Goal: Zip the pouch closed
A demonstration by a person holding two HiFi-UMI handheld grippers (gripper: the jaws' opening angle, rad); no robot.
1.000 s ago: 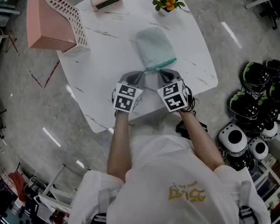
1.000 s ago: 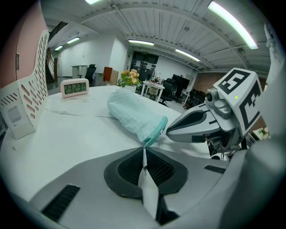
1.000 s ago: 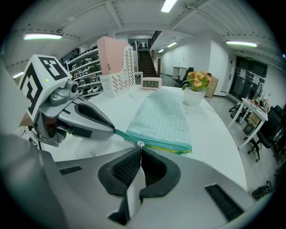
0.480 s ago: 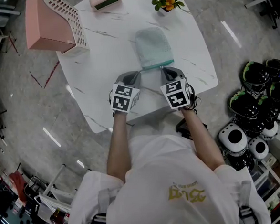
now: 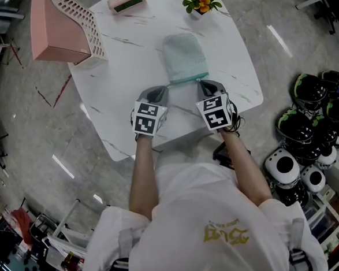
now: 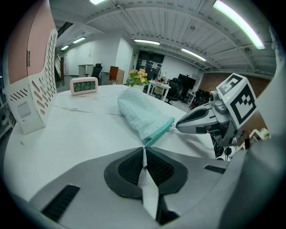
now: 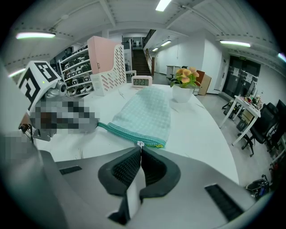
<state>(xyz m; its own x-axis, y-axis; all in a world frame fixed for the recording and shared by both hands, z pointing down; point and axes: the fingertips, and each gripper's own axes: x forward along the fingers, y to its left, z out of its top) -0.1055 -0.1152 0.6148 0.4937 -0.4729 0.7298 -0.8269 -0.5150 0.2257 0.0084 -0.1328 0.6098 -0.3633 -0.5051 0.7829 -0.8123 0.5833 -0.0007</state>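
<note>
A mint-green checked pouch [image 5: 183, 56] lies in the middle of the white marble table [image 5: 119, 77], its teal zipper edge [image 5: 187, 80] facing me. My left gripper [image 5: 167, 90] is shut on the left end of that zipper edge, where the fabric tab [image 6: 145, 144] sits pinched between the pads. My right gripper [image 5: 200, 83] is shut on the small white zipper pull [image 7: 140, 144], close to the right end of the zipper. From the left gripper view, the pouch [image 6: 140, 114] and the right gripper [image 6: 201, 123] are just ahead. The pouch [image 7: 145, 114] fills the middle of the right gripper view.
A pink file holder [image 5: 63, 26] stands at the table's far left, with a small digital clock [image 5: 127, 0] and a potted flower [image 5: 202, 1] along the far edge. Black and white helmets [image 5: 308, 134] crowd the floor on the right. The table's near edge is under my hands.
The right gripper has shifted a little to the right along the zipper edge with the pull. The left gripper has edged slightly left, and the zipper edge lies straighter.
</note>
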